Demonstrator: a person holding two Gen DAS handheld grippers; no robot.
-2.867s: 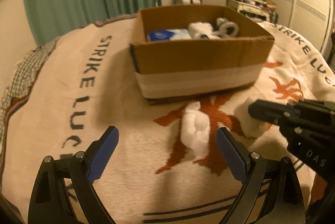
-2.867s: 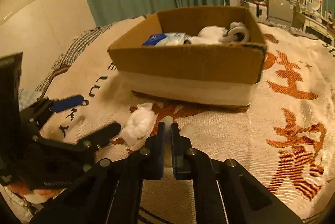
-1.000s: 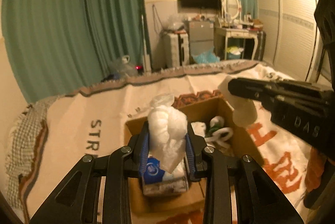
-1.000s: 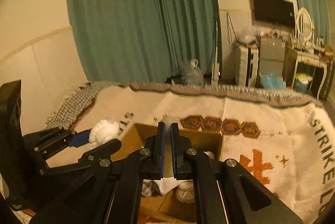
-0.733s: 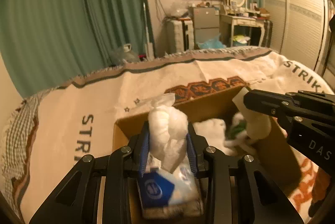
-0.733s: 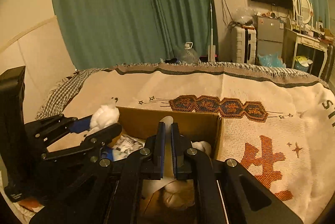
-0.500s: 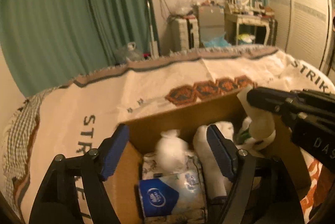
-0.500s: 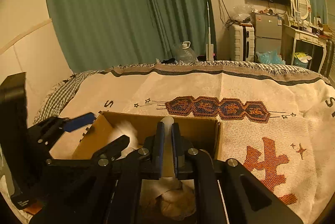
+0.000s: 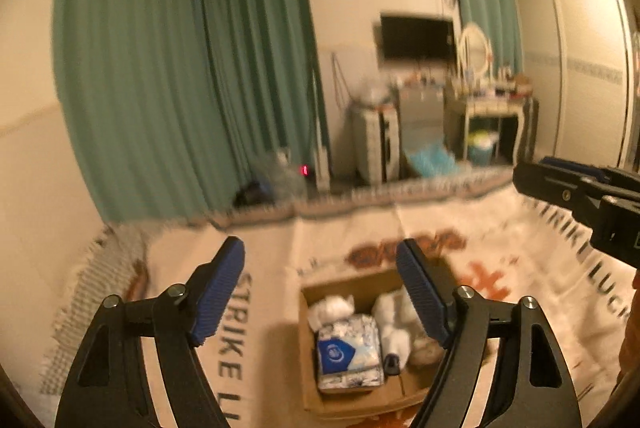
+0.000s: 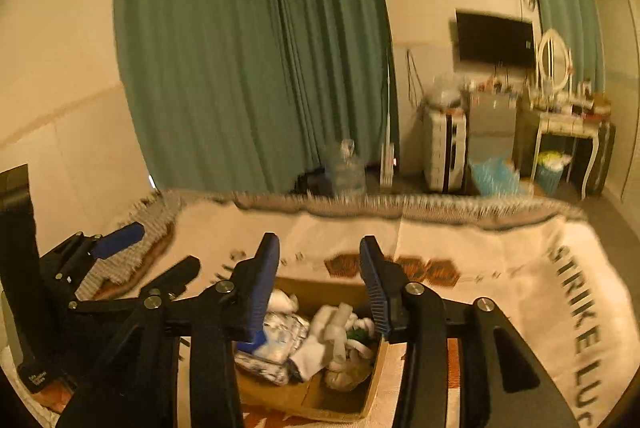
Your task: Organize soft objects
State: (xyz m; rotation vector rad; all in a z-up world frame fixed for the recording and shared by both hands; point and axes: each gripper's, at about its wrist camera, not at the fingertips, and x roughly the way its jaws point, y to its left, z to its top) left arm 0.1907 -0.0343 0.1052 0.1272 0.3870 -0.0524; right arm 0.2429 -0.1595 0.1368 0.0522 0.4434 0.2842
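Note:
A brown cardboard box (image 9: 312, 388) sits on the bed blanket below both grippers; it also shows in the right wrist view (image 10: 320, 408). Inside lie a blue-and-white tissue pack (image 9: 346, 356), a white cotton wad (image 9: 332, 306) and white rolled soft items (image 10: 334, 332). My left gripper (image 9: 320, 292) is open and empty, raised above the box. My right gripper (image 10: 318, 278) is open and empty, also above the box. The right gripper shows at the right edge of the left wrist view (image 9: 580, 192).
The cream blanket (image 10: 520, 268) with black letters and orange marks covers the bed. Green curtains (image 10: 248, 60), a wall television (image 10: 494, 36), a dresser with a mirror (image 10: 554, 100) and a water jug (image 10: 346, 164) stand beyond the bed's far edge.
Both grippers carried white soft items over the box and opened; the items now lie in the box. Both grippers have since risen away from the box.

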